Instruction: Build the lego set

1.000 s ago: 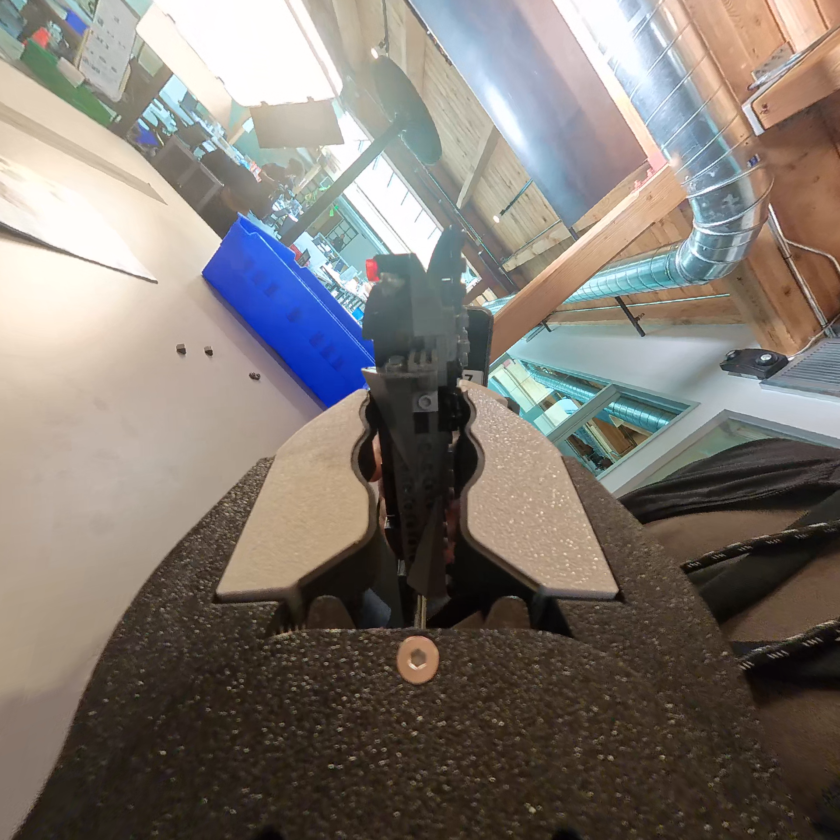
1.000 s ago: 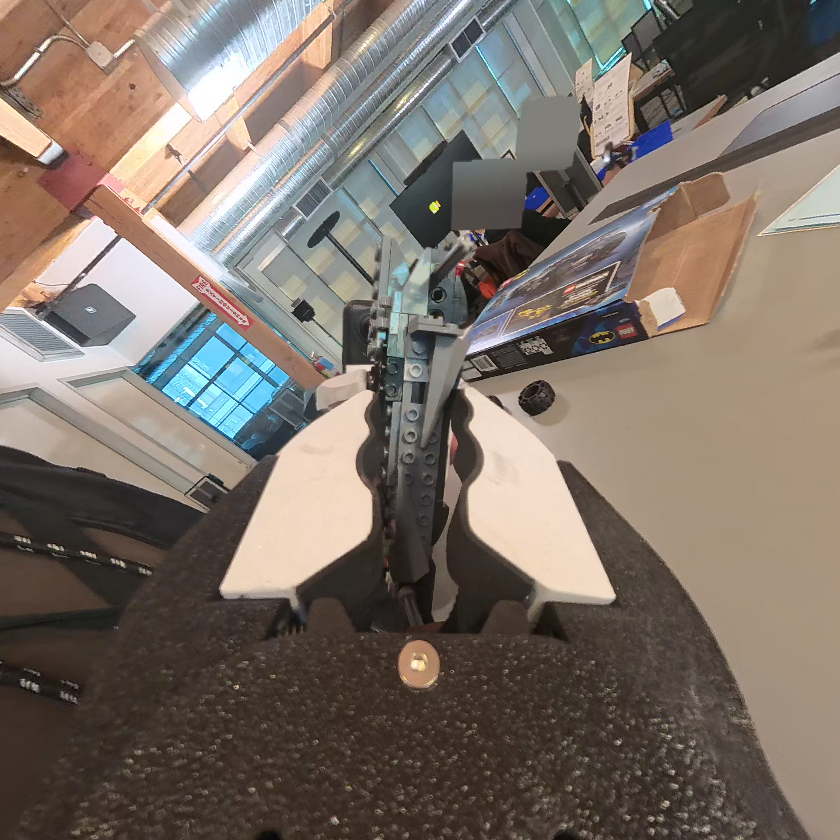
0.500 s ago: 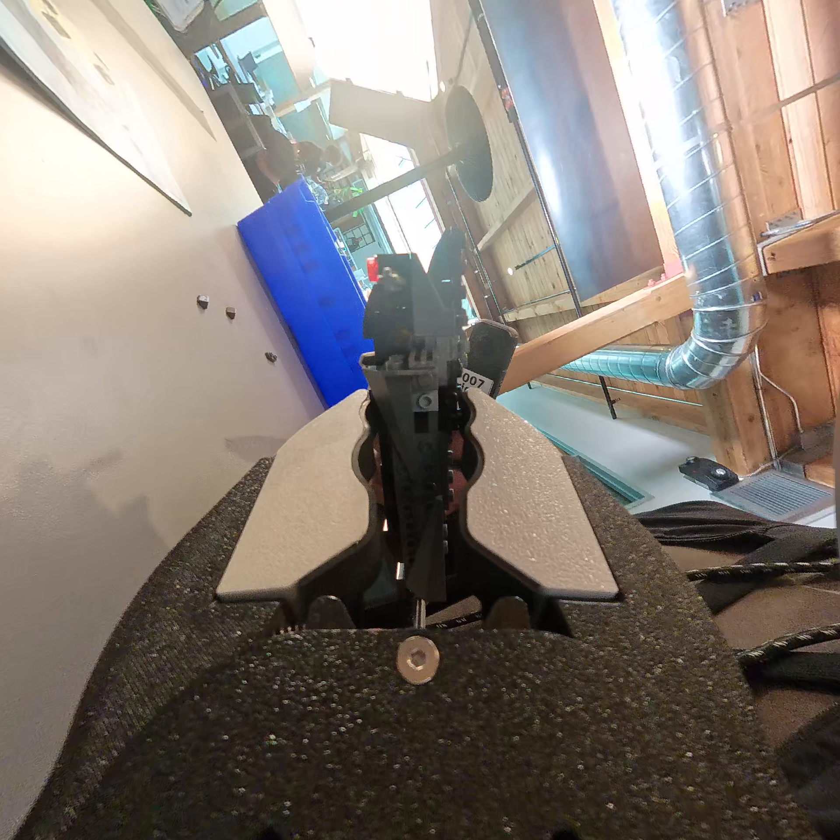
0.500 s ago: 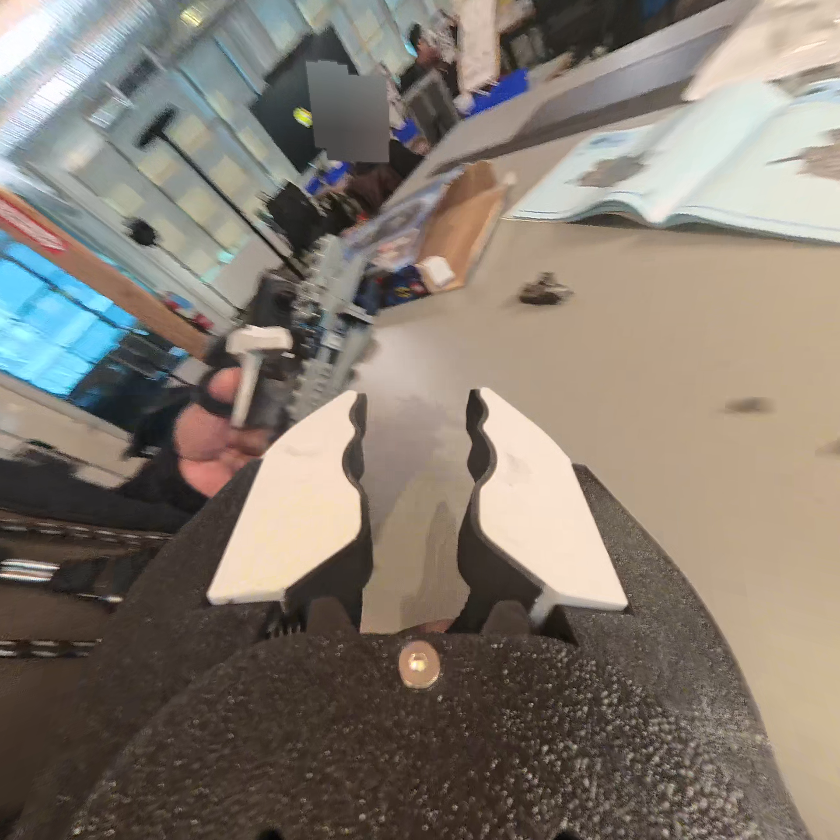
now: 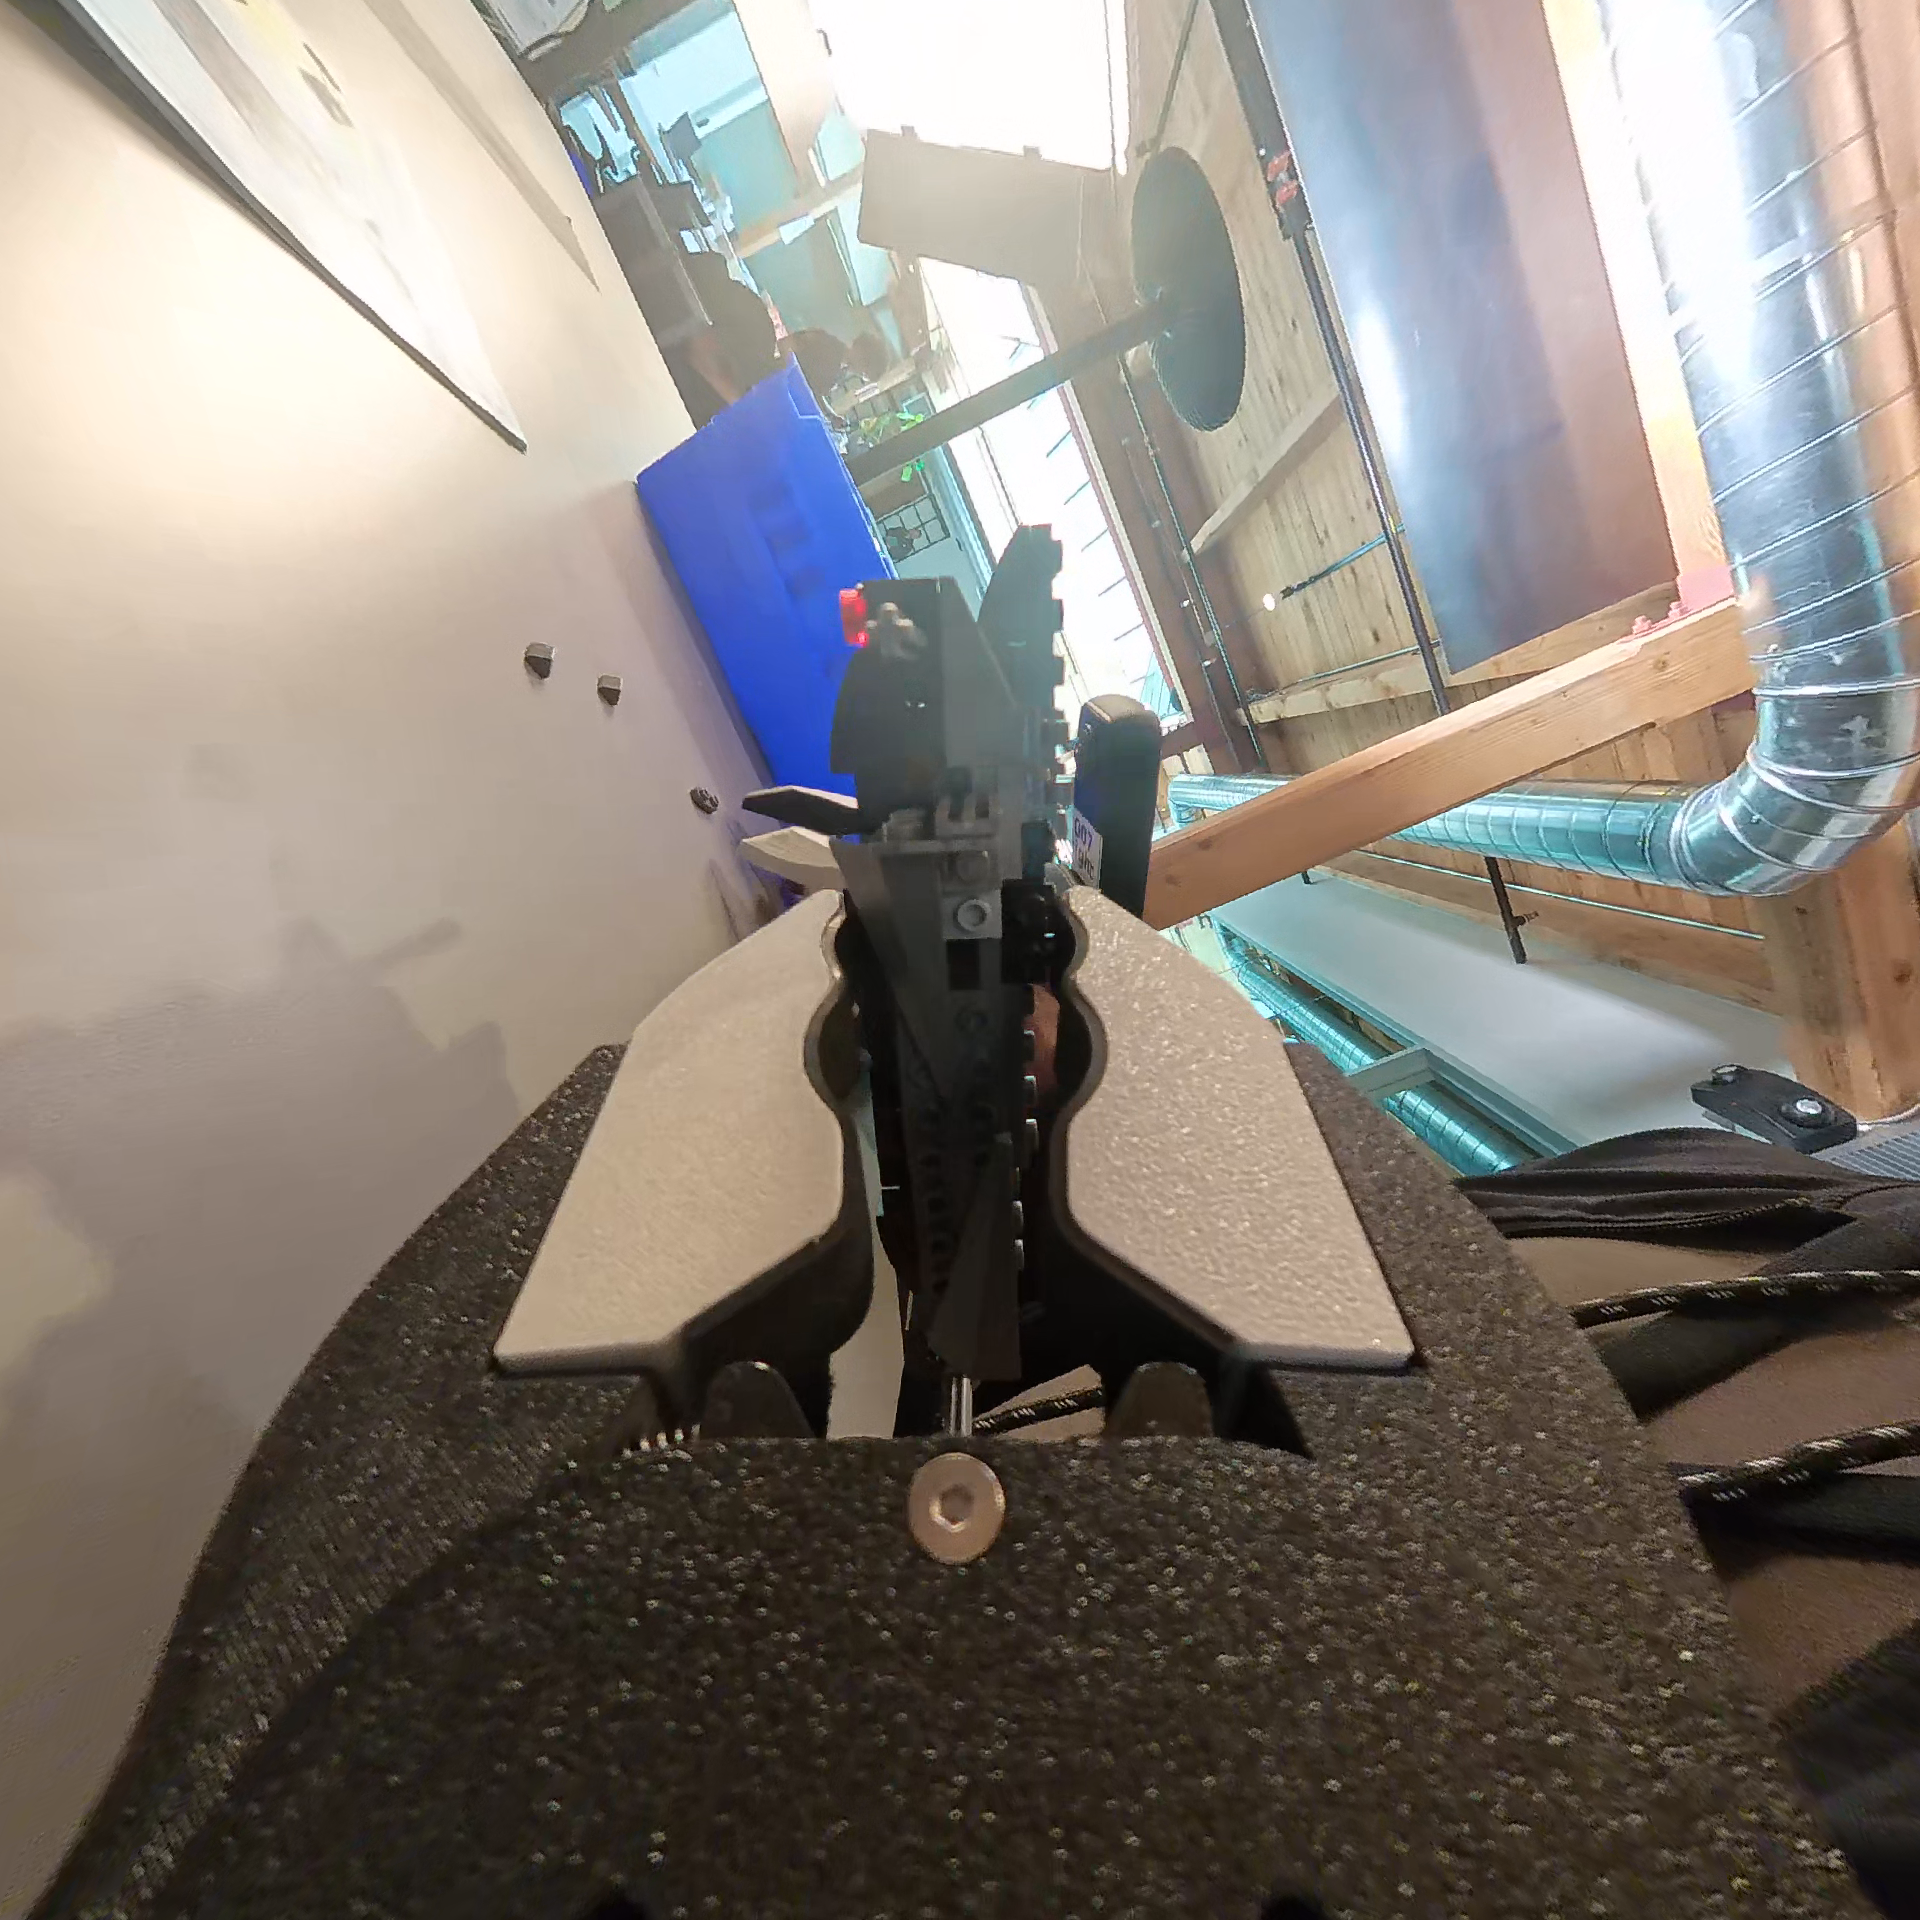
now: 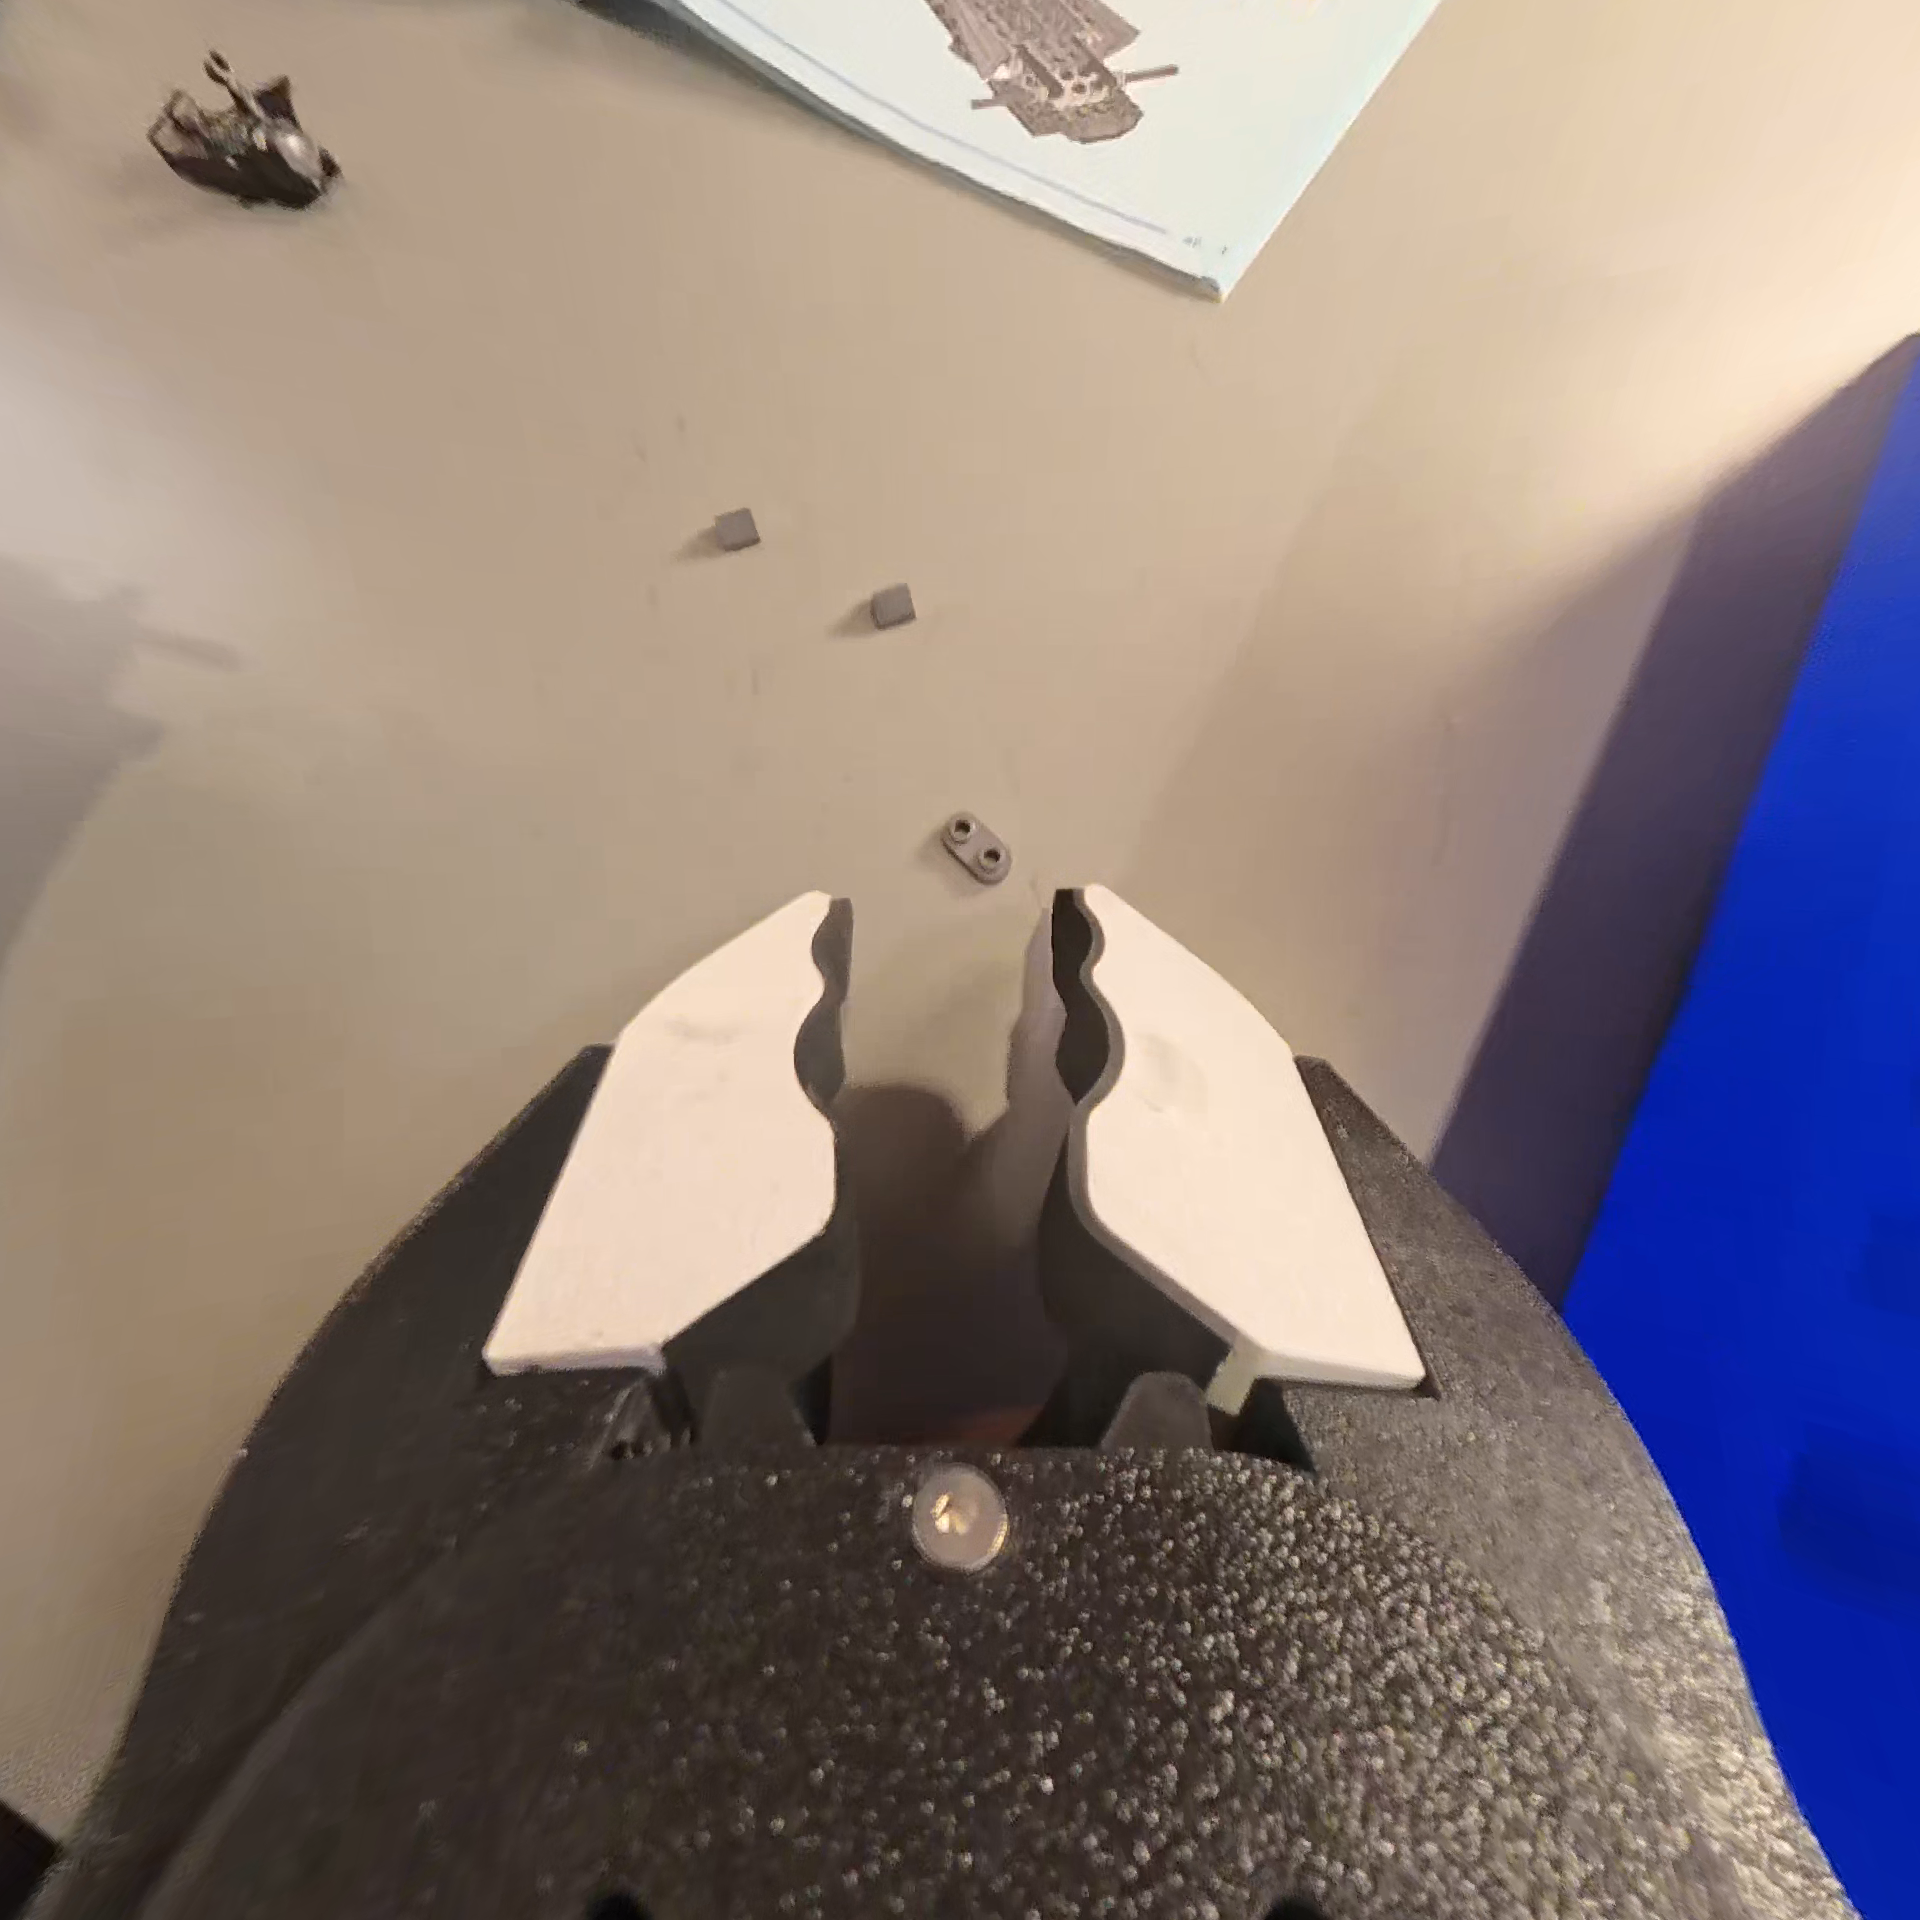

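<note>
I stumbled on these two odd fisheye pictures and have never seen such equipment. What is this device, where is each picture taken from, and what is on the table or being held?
There is no robot: a person carries a two-fingered hand-held gripper in each hand, each with a camera looking along its fingers. In the left wrist view, the left hand-held gripper clamps a dark grey toy-brick model between its pads. In the right wrist view, the right hand-held gripper is open and empty above the beige table. Just ahead of it lies a small grey two-hole brick plate, farther off two tiny grey square tiles, a pale blue instruction booklet and, alongside, a blue plastic bin.
</note>
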